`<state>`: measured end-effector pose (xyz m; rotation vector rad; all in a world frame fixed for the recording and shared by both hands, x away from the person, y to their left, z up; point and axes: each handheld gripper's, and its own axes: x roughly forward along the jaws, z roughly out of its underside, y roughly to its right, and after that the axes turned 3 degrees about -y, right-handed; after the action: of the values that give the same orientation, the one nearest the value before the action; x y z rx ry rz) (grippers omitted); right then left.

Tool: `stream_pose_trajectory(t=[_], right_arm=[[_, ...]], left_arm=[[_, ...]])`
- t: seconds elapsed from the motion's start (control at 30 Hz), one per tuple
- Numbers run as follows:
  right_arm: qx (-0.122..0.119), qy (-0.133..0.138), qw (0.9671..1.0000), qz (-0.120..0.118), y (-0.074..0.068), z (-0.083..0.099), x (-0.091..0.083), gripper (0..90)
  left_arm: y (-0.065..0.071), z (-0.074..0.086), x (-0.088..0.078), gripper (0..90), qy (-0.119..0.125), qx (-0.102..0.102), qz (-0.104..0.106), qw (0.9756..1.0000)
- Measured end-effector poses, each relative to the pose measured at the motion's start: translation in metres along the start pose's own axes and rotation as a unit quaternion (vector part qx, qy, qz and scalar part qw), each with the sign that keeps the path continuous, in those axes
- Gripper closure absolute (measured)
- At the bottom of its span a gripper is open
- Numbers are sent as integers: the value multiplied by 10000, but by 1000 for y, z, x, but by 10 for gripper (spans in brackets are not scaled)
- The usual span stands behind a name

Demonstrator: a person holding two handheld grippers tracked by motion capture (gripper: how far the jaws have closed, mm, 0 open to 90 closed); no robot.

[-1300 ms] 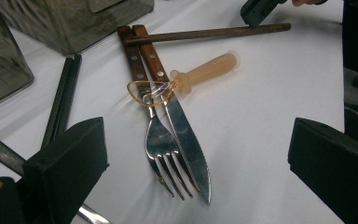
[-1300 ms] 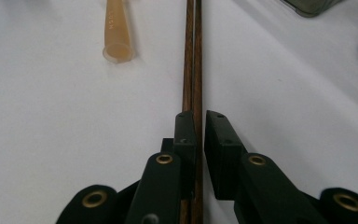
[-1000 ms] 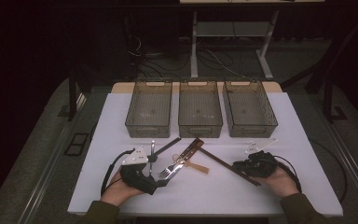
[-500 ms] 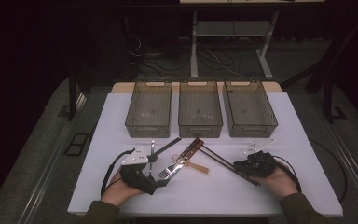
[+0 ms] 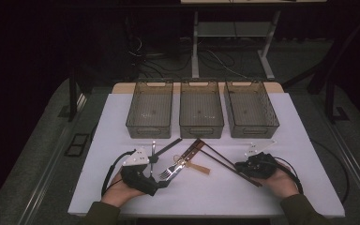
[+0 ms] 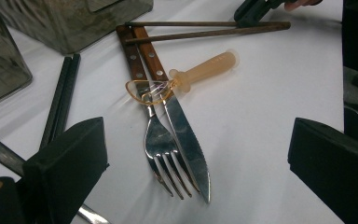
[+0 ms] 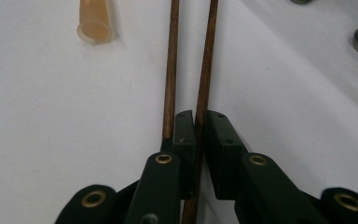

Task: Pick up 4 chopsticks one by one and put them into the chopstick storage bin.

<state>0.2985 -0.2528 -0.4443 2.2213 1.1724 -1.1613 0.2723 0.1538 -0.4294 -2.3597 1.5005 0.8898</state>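
White desk [image 5: 122, 122], three bins behind. Right tongs [image 7: 199, 122] pinch one brown chopstick [image 7: 204, 70], its twin alongside outside the grip; lift gently, keeping it level. Left tongs [image 6: 196, 154] open over fork [image 6: 161, 144].

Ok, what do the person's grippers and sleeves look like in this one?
Both grippers are black. The left gripper carries a grey three-cornered plate and a looping black cable; its jaws are blocky. The right gripper shows brass-coloured rivets and a black cable. Sleeves are dark olive.
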Motion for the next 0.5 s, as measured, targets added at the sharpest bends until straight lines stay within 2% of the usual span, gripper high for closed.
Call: stream_pose_trajectory(t=[0.5], right_arm=[[122, 23, 9999, -4, 1, 1, 0, 824]], left_arm=[[0, 0, -1, 37, 0, 17, -4, 10000]])
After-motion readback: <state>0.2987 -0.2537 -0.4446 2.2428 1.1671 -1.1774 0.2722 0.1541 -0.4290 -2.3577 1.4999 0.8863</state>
